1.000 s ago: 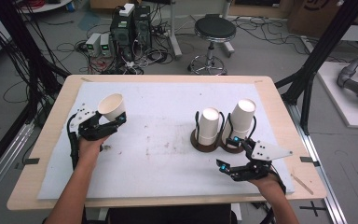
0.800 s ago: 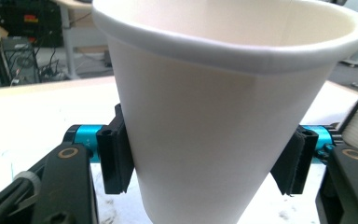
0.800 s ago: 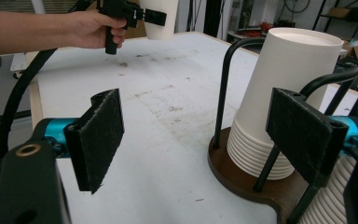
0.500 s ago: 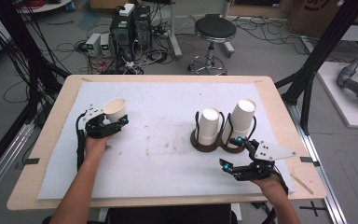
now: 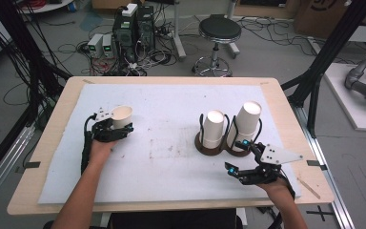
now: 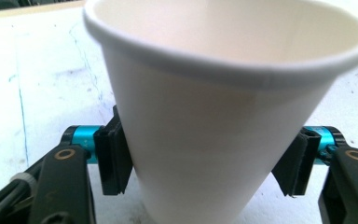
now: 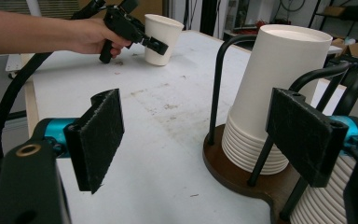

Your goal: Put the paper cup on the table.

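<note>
Standing upright on the white foam sheet (image 5: 171, 167) that covers the wooden table (image 5: 286, 109), the single white paper cup (image 5: 122, 116) is seen at the left side, mouth up, between the two black jaws of the left gripper (image 5: 119, 129). In the left gripper view the cup (image 6: 223, 116) is flanked low on its wall by the pads; the left pad lies against the paper, while a narrow gap shows at the right pad, so the jaws are judged to be parted and no longer pressing. They have just been opening, with the cup between them.

The right gripper (image 5: 240, 157) is held near the front right of the table, its jaws wide apart and empty, just in front of the dark wooden two-post cup holder (image 5: 219, 148) in which two stacks of nested white paper cups (image 5: 248, 121) are kept.

The cup is judged to be very light, thin-walled and easily crushed or dented; its smooth tapered wall may let it slide upward out of a grip. A hold low on the wall, near the stiffer base, or just below the rolled rim, is thought best, with gentle pressure only. Being empty, it can be knocked over by a slight brush of a withdrawing pad.
</note>
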